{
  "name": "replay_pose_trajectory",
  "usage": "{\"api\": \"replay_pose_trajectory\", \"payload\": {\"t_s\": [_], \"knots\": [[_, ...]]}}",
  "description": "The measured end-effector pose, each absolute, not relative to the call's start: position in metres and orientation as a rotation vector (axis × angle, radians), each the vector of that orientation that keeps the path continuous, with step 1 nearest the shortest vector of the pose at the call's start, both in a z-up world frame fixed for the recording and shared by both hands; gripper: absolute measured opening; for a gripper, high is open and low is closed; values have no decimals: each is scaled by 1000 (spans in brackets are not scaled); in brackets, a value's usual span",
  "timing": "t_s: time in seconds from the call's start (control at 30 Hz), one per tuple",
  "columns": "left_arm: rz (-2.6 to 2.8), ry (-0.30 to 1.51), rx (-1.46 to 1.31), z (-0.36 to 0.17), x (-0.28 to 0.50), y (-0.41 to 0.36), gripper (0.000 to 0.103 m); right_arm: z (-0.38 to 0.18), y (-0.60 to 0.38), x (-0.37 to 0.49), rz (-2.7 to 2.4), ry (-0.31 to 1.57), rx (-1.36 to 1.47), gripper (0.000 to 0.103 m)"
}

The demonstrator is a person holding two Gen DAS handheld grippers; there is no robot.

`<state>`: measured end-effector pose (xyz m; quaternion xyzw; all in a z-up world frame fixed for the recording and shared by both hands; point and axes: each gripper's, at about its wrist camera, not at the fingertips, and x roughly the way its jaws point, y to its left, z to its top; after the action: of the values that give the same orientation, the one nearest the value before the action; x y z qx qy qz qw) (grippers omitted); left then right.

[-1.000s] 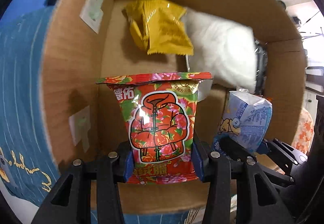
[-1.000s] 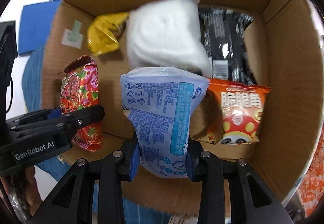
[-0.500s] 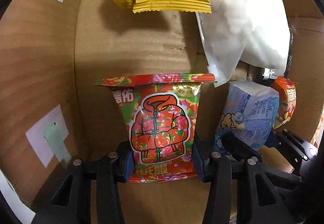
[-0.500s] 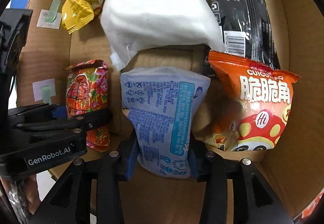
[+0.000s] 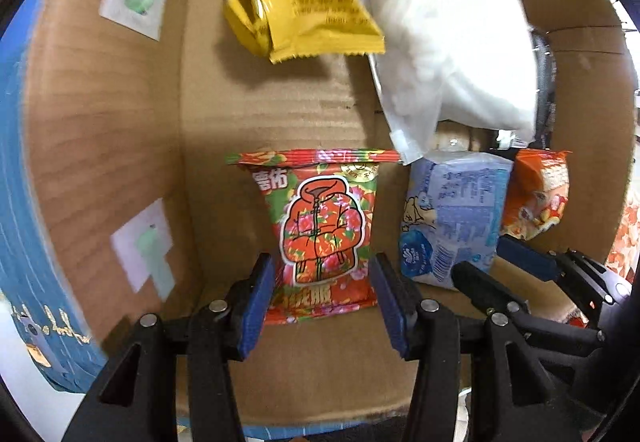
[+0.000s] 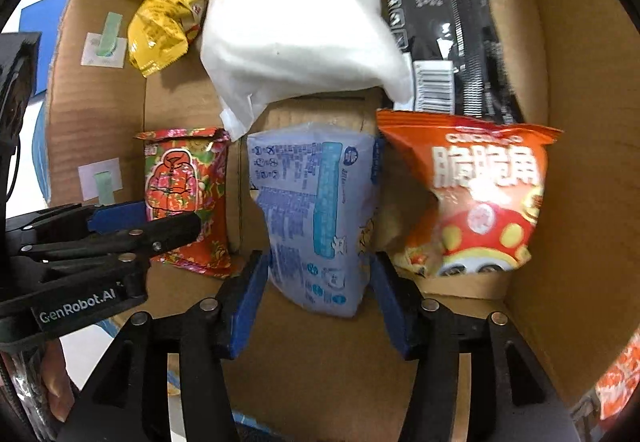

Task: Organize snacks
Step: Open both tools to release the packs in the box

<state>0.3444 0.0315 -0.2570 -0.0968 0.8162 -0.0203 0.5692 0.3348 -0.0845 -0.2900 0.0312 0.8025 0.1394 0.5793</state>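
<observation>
Six snack packets are lying in one cardboard box (image 6: 572, 170): the red floral packet (image 5: 324, 234) is sitting low centre between the left gripper (image 5: 322, 306)'s parted pads, the pale blue packet (image 6: 320, 214) between the right gripper (image 6: 318, 302)'s parted pads, neither pinched; blue cloth (image 5: 16, 178) is showing at far left

We see the glossy black snack packet (image 6: 448, 38) beyond the right gripper partly hidden by the puffy white bag (image 6: 300, 26).
</observation>
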Motion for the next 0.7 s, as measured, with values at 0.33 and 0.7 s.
{"api": "replay_pose_trajectory", "payload": {"t_s": [0.33,0.7], "knots": [[49,1686,-181,-194,334,35,75,-246,-91,334,254,1728,12,81],[63,1557,-121,-177,307,36,94,-232,-102,332,127,1622,-21,103]]}}
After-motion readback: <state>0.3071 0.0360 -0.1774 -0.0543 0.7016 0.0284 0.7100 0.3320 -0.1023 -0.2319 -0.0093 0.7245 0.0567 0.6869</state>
